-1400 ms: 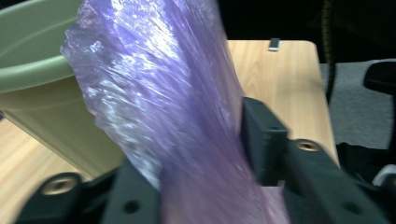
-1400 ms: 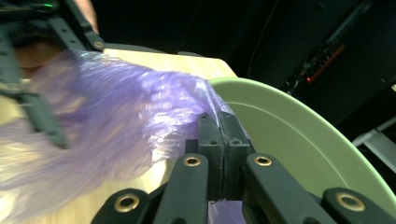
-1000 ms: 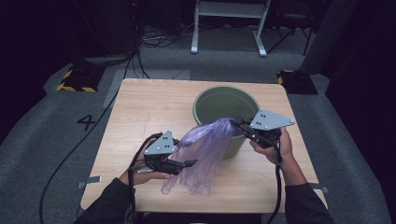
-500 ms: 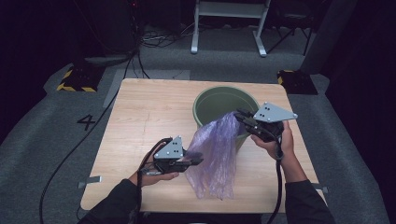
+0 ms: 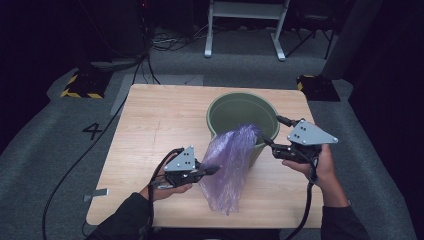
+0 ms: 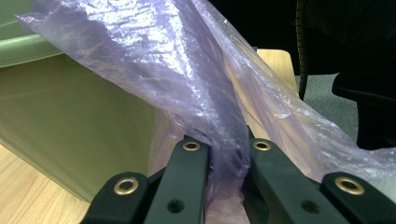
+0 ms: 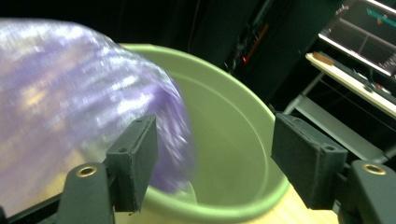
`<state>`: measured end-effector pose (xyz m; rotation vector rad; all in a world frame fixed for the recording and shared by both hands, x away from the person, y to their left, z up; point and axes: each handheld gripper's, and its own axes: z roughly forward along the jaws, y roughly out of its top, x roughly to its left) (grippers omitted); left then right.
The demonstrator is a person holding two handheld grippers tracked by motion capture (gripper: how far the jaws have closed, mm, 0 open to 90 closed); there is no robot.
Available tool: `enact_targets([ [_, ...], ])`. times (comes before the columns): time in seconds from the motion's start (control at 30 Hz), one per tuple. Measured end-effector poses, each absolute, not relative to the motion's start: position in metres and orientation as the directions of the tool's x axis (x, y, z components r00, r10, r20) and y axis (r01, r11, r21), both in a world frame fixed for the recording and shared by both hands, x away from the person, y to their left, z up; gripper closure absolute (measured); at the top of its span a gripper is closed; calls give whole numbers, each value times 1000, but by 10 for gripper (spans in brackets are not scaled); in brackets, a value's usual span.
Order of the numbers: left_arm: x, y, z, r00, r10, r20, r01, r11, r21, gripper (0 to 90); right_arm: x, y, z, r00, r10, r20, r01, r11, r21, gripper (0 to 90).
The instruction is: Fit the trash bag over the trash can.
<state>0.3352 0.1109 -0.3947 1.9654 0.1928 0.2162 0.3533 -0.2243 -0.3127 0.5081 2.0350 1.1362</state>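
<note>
The purple bag (image 5: 231, 160), thin, translucent and crinkled, draped from the green bin's (image 5: 220, 107) near rim down onto the table. The bin stood upright, open.

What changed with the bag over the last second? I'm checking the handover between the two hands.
The left claw has just been closing and now pinches the purple bag. The right claw has just been opening, has let the bag go and drawn back a little toward the right. The bag hangs lower down the front of the green bin. Bin and table stayed put.
</note>
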Motion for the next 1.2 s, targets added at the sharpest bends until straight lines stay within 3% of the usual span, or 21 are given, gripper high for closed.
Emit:
enact_targets([
  [0.2,338,116,-397,966,251,56,49,-392,919,892,353,-243,-313,-626,699,-344,21,457,889,237],
  [0.3,339,116,-397,966,254,54,51,-391,919,892,349,-248,-312,-625,719,-305,34,415,909,245],
  [0.4,338,113,-397,968,245,58,44,-393,918,892,335,-244,-313,-682,675,-282,9,393,919,256],
  [0.5,338,109,-397,968,243,69,36,-401,916,892,320,-227,-322,-729,605,-321,-29,441,897,256],
  [0.6,337,107,-396,967,244,70,35,-401,915,891,313,-210,-334,-739,563,-371,-58,495,867,247],
  [0.77,337,108,-391,966,244,90,16,-400,916,891,312,-195,-345,-773,519,-365,-75,496,865,241],
  [0.87,339,107,-392,966,243,86,20,-405,914,891,316,-190,-346,-782,516,-350,-71,484,872,279],
  [0.93,340,107,-392,967,242,84,22,-404,915,891,320,-188,-346,-796,507,-330,-69,466,882,407],
  [1.2,343,107,-381,962,250,105,5,-403,915,888,331,-176,-345,-751,523,-403,-94,520,849,746],
])
